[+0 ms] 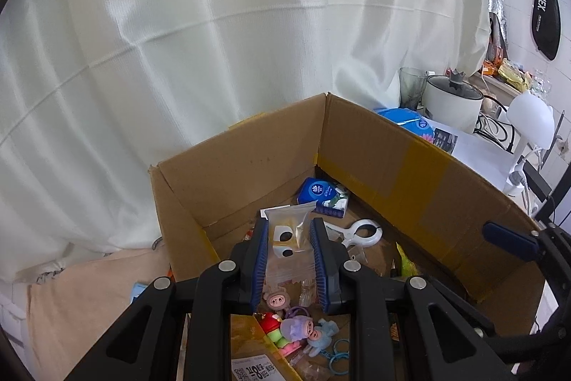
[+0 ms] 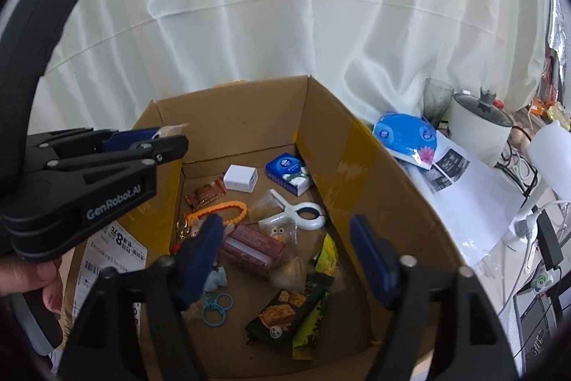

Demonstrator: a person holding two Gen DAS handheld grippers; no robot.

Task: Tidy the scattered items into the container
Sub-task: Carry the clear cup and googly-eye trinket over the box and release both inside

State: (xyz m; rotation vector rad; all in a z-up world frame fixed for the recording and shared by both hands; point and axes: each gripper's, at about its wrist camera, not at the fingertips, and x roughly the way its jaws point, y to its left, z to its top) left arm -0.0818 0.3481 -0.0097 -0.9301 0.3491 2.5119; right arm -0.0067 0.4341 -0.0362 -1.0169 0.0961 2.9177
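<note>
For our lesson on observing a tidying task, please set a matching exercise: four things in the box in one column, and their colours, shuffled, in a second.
Column A
1. bead strap
2. charger
3. tissue pack
4. key rings

Column B
a. white
b. light blue
c. orange
d. dark blue with white

Pairs: 1-c, 2-a, 3-d, 4-b

All four lie on the floor of the cardboard box.
</note>
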